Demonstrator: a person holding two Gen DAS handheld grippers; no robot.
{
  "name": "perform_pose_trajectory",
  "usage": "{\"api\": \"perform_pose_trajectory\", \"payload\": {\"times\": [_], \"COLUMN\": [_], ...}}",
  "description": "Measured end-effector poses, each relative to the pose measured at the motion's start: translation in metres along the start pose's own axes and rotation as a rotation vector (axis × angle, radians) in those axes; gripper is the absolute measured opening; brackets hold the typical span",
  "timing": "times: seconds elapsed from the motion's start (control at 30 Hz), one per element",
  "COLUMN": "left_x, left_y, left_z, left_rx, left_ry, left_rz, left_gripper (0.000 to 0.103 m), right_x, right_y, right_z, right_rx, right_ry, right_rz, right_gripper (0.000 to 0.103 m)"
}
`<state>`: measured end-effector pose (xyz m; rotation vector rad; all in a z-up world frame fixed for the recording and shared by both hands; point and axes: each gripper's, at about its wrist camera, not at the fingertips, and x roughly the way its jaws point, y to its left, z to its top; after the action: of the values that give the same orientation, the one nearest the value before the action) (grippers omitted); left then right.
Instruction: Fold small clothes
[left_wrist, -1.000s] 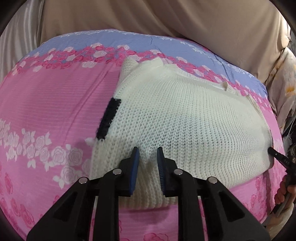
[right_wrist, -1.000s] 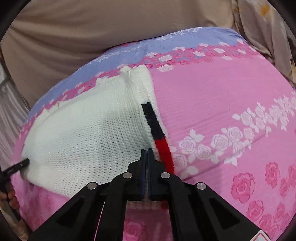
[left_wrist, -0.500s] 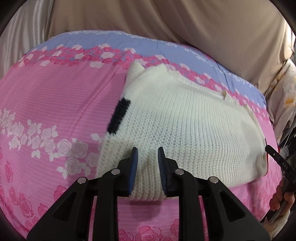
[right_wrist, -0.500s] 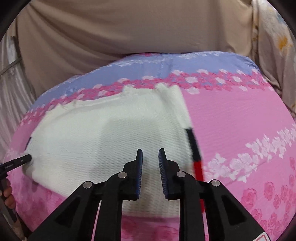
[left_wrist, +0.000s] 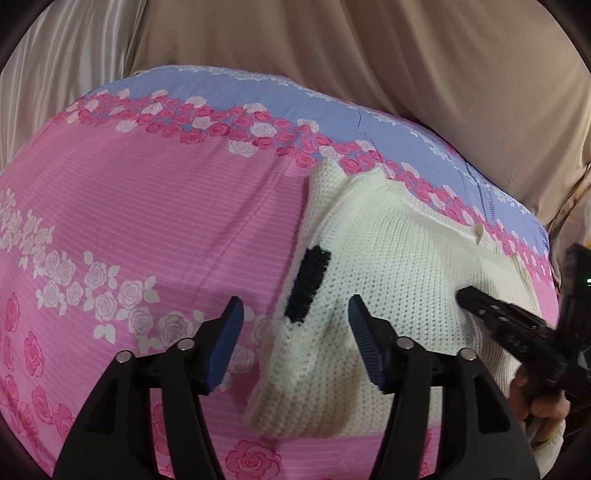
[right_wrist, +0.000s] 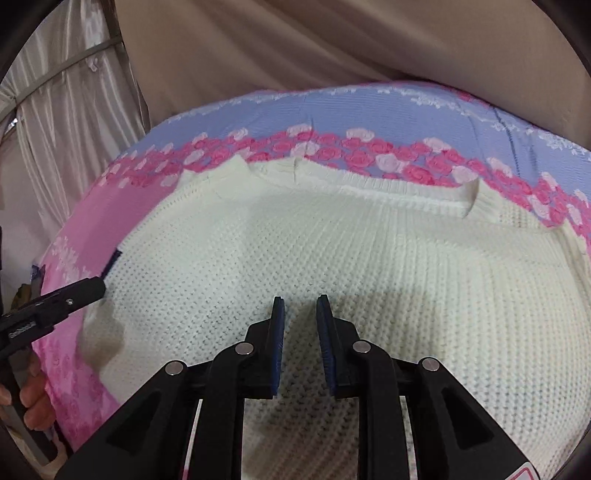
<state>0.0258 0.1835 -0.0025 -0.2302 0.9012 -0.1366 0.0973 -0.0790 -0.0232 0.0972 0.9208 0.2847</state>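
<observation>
a pink bedsheet printed with roses and a blue band (left_wrist: 147, 221) covers the bed, backed by a beige draped curtain (left_wrist: 406, 66). on the sheet lies a cream chunky-knit sweater (right_wrist: 332, 258), spread flat with its ribbed collar toward the blue band. a dark navy knitted stripe (left_wrist: 308, 284) marks its folded-in sleeve. the left gripper (left_wrist: 295, 332) hovers above the sleeve edge, jaws wide apart and empty. the right gripper (right_wrist: 300, 332) hangs over the sweater's body, jaws parted, holding nothing.
</observation>
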Motion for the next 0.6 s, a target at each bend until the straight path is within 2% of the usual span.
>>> {"api": "perform_pose_trajectory", "payload": {"times": [0.1,0.23,0.37,0.43,0.53,0.6], "left_x": [0.012,0.032,0.039,0.041,0.038,0.032], "left_y": [0.005,0.008,-0.001,-0.005,-0.014,-0.022], "left_z": [-0.001,0.0,0.005,0.007,0.011,0.015], "left_rx": [-0.019,-0.068,-0.063,-0.061,-0.048,-0.036], "left_ry": [0.03,0.09,0.077,0.079,0.066,0.054], "left_rz": [-0.017,-0.093,-0.106,-0.109,-0.114,-0.127], "left_gripper": [0.062,0.063,0.064,0.057,0.035,0.026], "right_x": [0.0,0.002,0.002,0.002,0.001,-0.004], "right_y": [0.003,0.003,0.002,0.001,-0.001,-0.003], "right_z": [0.001,0.002,0.001,0.0,-0.003,-0.004], "right_rx": [-0.016,-0.011,-0.009,-0.008,0.009,0.033], "right_ry": [0.004,-0.006,-0.029,-0.044,-0.063,-0.064], "right_rz": [-0.01,0.0,0.016,0.027,0.047,0.067], "right_gripper": [0.021,0.021,0.022,0.022,0.024,0.028]}}
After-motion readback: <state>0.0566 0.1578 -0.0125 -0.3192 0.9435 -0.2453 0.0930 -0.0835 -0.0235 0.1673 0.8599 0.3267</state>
